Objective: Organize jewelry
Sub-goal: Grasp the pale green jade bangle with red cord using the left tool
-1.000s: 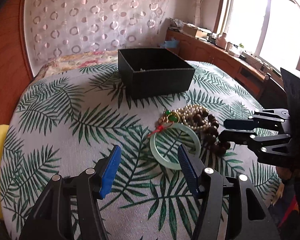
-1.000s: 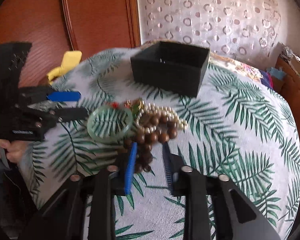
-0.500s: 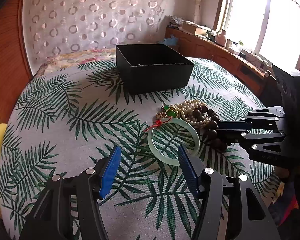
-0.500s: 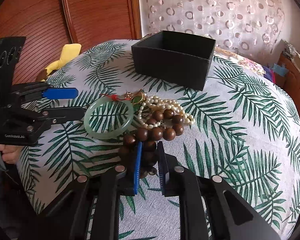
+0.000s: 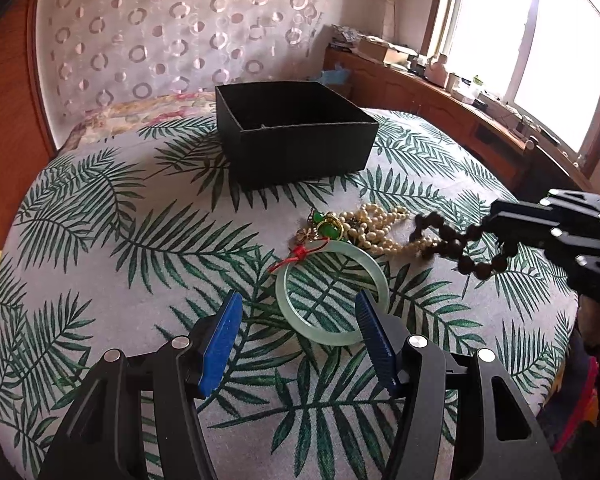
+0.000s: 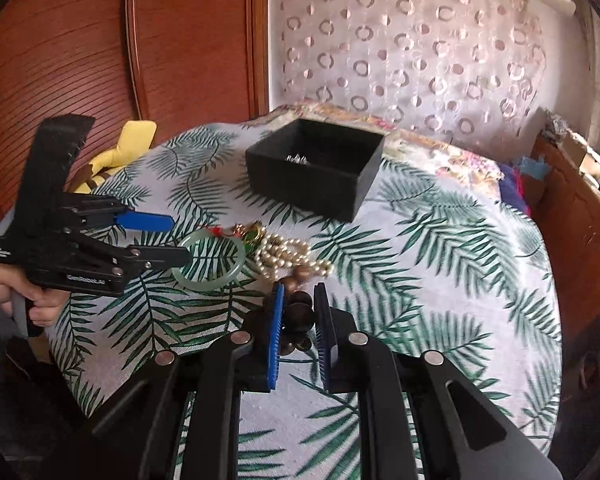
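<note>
Scene: a round table point(image 5: 100, 240) under a palm-leaf cloth, seen from two hand-held grippers.
Right gripper point(image 6: 299, 320): clenched on a dark wooden bead bracelet point(image 5: 456, 246); the beads sit between its blue pads and the loop hangs clear of the cloth.
Left gripper point(image 5: 296, 334): released, jaws apart and holding nothing, hovering low over the cloth.
Green bangle point(image 5: 332, 292): lying flat just ahead of the left gripper's fingertips, a red cord at its far edge.
Pearl strand point(image 5: 380, 226): heaped just beyond the bangle, beside a green and gold pendant point(image 5: 328, 228).
Black box point(image 6: 316, 168): open-topped, well ahead of both grippers; something small glints inside.
Step in hand: probably carrying the bead bracelet to the box.
Doing it well: keep the grip firm, lift until the dangling loop clears the pearls and the box wall, then let go only once it hangs inside the rim.
</note>
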The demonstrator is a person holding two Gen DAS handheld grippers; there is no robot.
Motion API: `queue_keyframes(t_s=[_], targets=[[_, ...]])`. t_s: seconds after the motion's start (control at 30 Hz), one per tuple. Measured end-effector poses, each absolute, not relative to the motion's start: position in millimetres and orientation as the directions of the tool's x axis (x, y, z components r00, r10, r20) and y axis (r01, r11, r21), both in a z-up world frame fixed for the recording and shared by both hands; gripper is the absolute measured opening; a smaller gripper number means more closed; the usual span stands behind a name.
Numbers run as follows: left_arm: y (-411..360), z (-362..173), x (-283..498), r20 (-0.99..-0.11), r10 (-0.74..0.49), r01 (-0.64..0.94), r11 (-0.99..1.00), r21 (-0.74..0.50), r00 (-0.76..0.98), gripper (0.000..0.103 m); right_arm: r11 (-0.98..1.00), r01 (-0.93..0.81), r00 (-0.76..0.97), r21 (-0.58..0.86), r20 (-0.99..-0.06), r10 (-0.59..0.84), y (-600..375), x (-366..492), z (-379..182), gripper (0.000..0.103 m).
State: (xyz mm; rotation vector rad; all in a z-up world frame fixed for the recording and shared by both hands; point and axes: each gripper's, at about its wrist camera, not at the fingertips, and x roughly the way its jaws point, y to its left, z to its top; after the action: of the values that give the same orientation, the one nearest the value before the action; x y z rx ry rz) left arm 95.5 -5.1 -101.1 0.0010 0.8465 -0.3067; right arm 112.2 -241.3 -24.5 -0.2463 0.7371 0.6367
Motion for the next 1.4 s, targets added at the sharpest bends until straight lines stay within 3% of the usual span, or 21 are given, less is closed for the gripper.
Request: queue_keyframes(t_s=[0.2,0.33,0.47,0.6,1.4], targets=[[-8,-104,102,-0.750,-0.261,0.267,0.957,-0.117,0.608,0.053,0.805,-0.593,0.601,-0.008,-0.670,0.436,-258,109,-15,0.017],[-10,-108,107,-0.761,-0.264,0.269,0.955,-0.122,0.593,0.037,0.818,-0.575,0.620,-0.016,-0.661,0.423,-266,107,-13,0.017],[-13,-108,110,-0.763,-0.239,0.266,0.960,-0.091,0.601,0.031,0.819,-0.574,0.638,-0.010,-0.633,0.439,-271,100,-5,0.017],[-15,-110,112,-0.765,-0.197,0.255,0.966,-0.044,0.614,0.009,0.817,-0.577,0.647,-0.016,-0.620,0.444,-273,96,0,0.017],[-6,-74,92,-0.689,-0.208,0.246,0.968,-0.043,0.694,0.007,0.805,-0.592,0.670,-0.045,-0.582,0.461,-262,99,24,0.017]])
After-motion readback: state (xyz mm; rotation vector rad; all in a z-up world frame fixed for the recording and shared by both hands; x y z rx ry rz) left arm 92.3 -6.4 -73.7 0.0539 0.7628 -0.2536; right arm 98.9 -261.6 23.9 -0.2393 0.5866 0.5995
